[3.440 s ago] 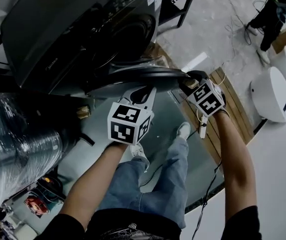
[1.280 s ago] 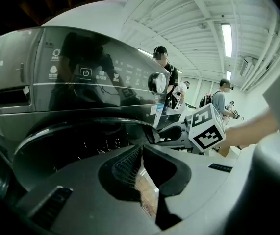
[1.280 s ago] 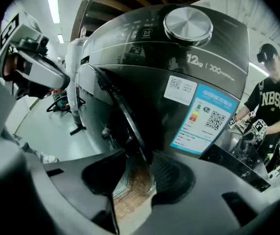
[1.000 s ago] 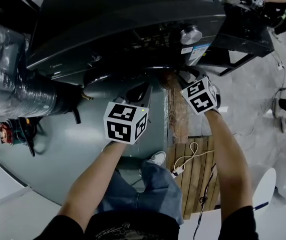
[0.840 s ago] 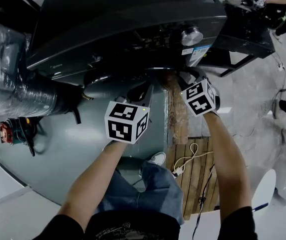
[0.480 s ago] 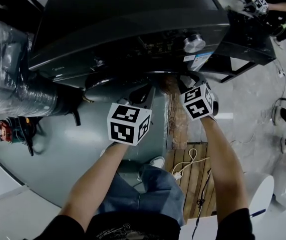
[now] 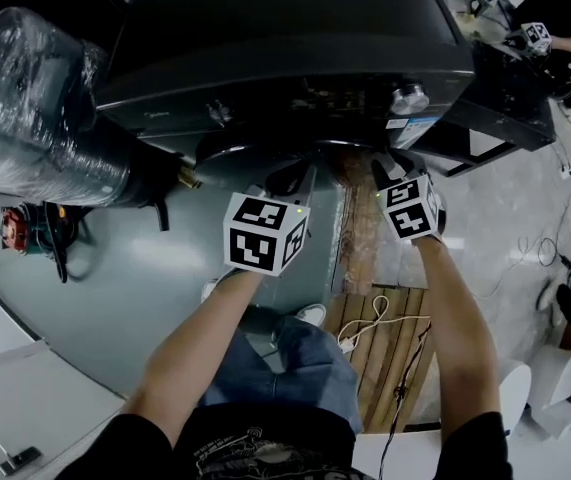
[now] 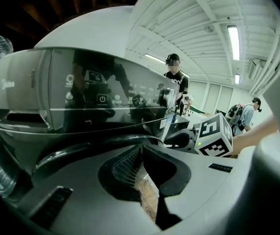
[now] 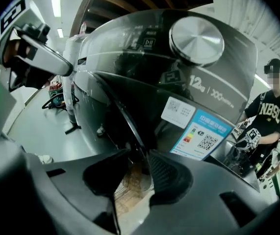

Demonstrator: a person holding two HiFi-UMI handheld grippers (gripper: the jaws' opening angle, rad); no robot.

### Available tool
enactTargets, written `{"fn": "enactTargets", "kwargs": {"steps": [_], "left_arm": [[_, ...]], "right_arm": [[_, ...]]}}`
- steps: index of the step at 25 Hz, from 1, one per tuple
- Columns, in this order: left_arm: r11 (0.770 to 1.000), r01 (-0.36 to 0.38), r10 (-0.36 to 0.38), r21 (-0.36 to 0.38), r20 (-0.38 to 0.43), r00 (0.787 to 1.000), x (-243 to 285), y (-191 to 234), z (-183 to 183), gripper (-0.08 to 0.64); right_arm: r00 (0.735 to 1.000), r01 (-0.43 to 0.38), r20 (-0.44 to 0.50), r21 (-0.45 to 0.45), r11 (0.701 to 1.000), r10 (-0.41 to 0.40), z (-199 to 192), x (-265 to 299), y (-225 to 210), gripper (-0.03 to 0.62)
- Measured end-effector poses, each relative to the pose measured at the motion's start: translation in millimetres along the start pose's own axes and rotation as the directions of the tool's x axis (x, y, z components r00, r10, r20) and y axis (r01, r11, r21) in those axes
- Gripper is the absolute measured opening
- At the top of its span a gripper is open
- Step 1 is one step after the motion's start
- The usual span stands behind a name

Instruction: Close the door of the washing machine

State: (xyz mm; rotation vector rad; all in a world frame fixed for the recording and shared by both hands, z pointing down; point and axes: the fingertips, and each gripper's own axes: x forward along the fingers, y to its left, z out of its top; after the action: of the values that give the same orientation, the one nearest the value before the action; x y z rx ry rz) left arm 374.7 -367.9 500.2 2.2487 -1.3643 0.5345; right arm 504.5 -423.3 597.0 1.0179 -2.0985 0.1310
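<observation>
Standing in jeans (image 7: 285, 368) with one shoe (image 7: 312, 314) on the grey floor (image 7: 115, 268), next to wooden boards (image 7: 365, 353) and a pale cable (image 7: 377, 320) lying across them. Reaching forward with both arms.

Holding the left gripper (image 7: 293, 176) just under the lower curve of the door (image 7: 250, 151). Showing a narrow gap between its jaws, with only the boards visible through it and nothing held.

Holding the right gripper (image 7: 390, 163) at the door's right edge, near the left gripper but apart from it. Having just been closing its jaws, now standing about half wide. Showing the door's dark rim running down into that gap, close to one pad and clear of the other, so not clamping it.

Showing the door lying close against the front of the washing machine (image 7: 295, 38); not telling whether latched.

Showing a silver knob (image 7: 410, 98) and a blue-and-white label (image 9: 203, 133) at the front's right corner, and a bulky plastic-wrapped roll (image 7: 35, 118) left of the machine.

Showing, farther off at the right, a person (image 7: 565, 8) in a black shirt.
</observation>
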Motion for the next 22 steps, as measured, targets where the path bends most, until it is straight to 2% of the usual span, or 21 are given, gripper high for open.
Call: {"fn": "enactTargets", "kwargs": {"steps": [11,22], "left_arm": [[0.998,-0.055,0.056,-0.013,0.040,0.998,-86,28,54,0.035],[0.999,-0.045,0.043,0.024,0.073,0.996,-174,68,83,0.035]], "right_arm": [[0.995,-0.022,0.104,0.132,0.991,0.009,98,-73,36,0.129],[0.978,-0.007,0.203,0.256,0.967,-0.046,196,-133,103,0.109]]}}
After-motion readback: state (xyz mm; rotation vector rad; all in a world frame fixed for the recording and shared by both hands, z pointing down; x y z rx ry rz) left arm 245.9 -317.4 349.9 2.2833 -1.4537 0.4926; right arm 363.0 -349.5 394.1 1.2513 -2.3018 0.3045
